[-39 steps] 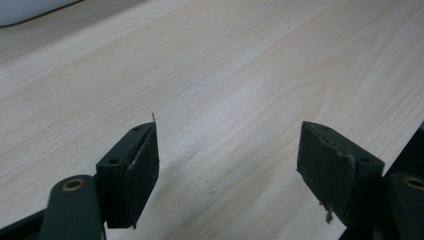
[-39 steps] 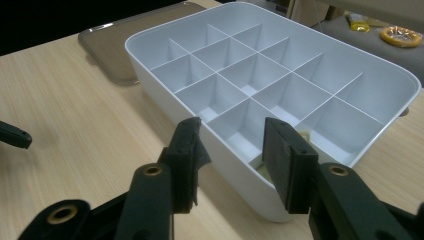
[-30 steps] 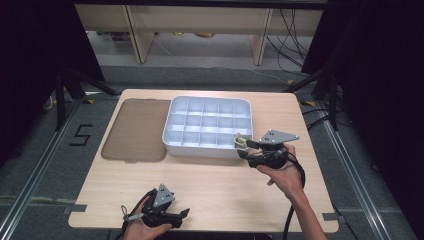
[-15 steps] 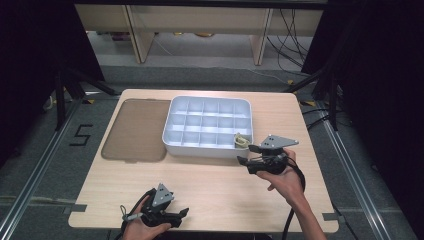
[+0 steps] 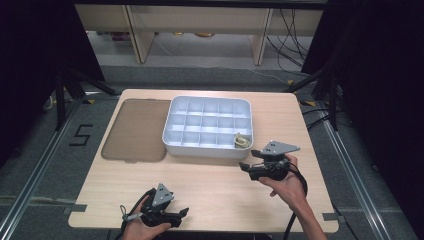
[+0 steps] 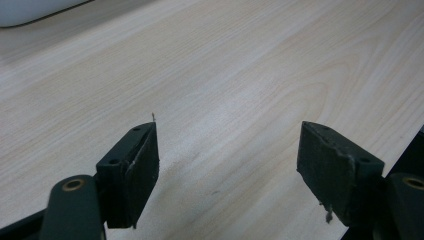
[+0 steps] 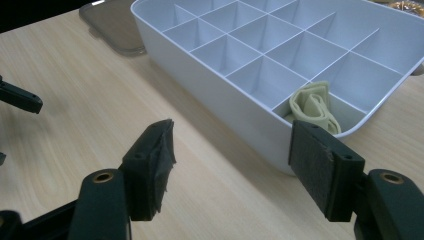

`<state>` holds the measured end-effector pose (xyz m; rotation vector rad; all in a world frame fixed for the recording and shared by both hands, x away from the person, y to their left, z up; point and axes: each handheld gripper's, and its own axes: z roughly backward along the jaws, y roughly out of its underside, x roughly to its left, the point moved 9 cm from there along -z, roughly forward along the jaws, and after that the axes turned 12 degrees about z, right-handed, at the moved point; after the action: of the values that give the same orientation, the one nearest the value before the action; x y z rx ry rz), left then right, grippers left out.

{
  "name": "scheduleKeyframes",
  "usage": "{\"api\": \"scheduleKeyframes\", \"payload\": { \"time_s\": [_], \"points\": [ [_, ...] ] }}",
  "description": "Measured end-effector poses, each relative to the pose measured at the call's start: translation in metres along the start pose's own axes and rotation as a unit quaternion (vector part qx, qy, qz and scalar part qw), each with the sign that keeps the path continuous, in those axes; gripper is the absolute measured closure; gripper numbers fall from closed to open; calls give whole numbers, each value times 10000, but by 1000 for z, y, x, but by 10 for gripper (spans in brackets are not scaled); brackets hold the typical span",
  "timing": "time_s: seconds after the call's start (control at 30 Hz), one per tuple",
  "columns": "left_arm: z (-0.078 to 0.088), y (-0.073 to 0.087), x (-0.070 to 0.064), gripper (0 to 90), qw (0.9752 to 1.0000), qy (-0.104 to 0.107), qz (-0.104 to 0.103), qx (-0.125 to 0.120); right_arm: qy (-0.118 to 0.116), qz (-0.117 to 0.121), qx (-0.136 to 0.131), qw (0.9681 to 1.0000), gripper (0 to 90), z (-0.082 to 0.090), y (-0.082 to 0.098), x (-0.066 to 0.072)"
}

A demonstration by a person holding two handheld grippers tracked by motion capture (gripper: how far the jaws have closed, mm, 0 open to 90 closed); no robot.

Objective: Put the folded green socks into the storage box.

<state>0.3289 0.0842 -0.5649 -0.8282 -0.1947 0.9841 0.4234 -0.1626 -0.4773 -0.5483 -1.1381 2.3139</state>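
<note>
With my right tool (image 5: 243,165) spread empty, its jaws having just opened, the beige strap (image 7: 312,107) lies bunched in the near corner cell of the white tray (image 5: 207,148). Swinging back carelessly, I could clip that wall. My left tool (image 6: 227,150) gapes empty over the table (image 6: 260,65).

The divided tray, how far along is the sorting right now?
Done: a folded beige band lies in the near right corner compartment of the white divided tray. In hand: nothing; the right tongs have just been opening, empty, beside the tray; the left tongs rest open on the table. Left: other compartments look empty; brown lid lies alongside.
</note>
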Motion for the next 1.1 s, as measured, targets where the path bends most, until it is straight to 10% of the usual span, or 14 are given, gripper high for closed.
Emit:
{"api": "scheduleKeyframes", "payload": {
  "time_s": [1.1],
  "points": [
    [2, -1, 0, 246, 10000, -31, -72, -7, -101, -235, 76, 9996, 263, 2, 38, 30]
  ]
}}
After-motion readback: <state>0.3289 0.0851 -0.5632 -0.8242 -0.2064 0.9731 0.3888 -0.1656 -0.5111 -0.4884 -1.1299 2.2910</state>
